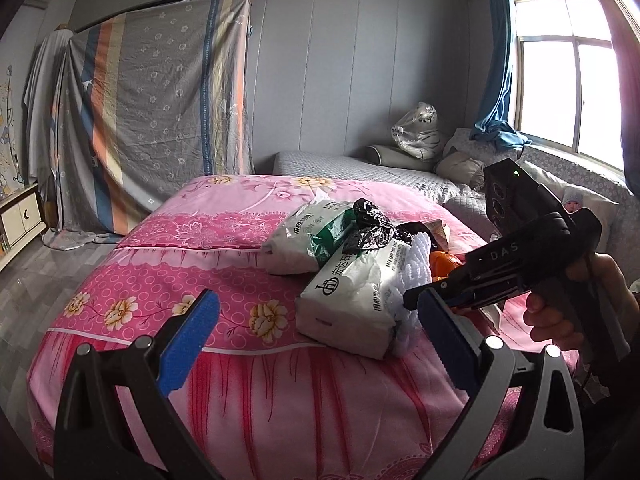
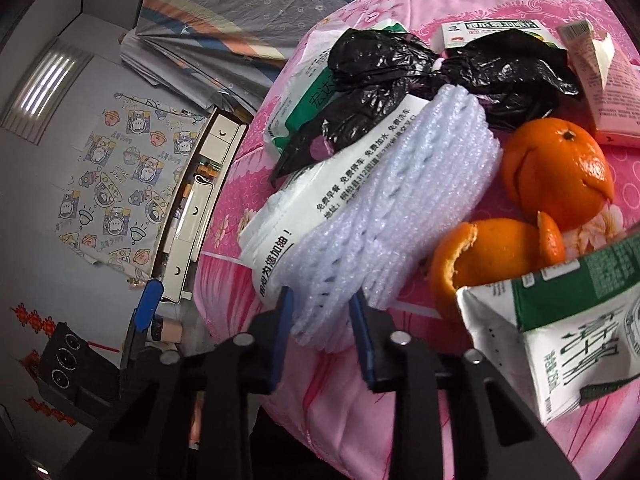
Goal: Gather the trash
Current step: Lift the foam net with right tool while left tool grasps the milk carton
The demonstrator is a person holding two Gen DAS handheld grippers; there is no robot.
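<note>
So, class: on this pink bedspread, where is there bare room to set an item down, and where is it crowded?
Free: the bedspread left of the tissue packs, running to the bed's left edge and the near edge by the left gripper. Crowded: the right side, where black bag, foam net, orange peels and cartons touch or overlap.

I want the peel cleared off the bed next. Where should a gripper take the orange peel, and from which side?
Take the torn upright edge of the orange peel, coming from above. The peel is an open shell, so its thin rim fits between the pads, while the milk carton blocks the near side.
</note>
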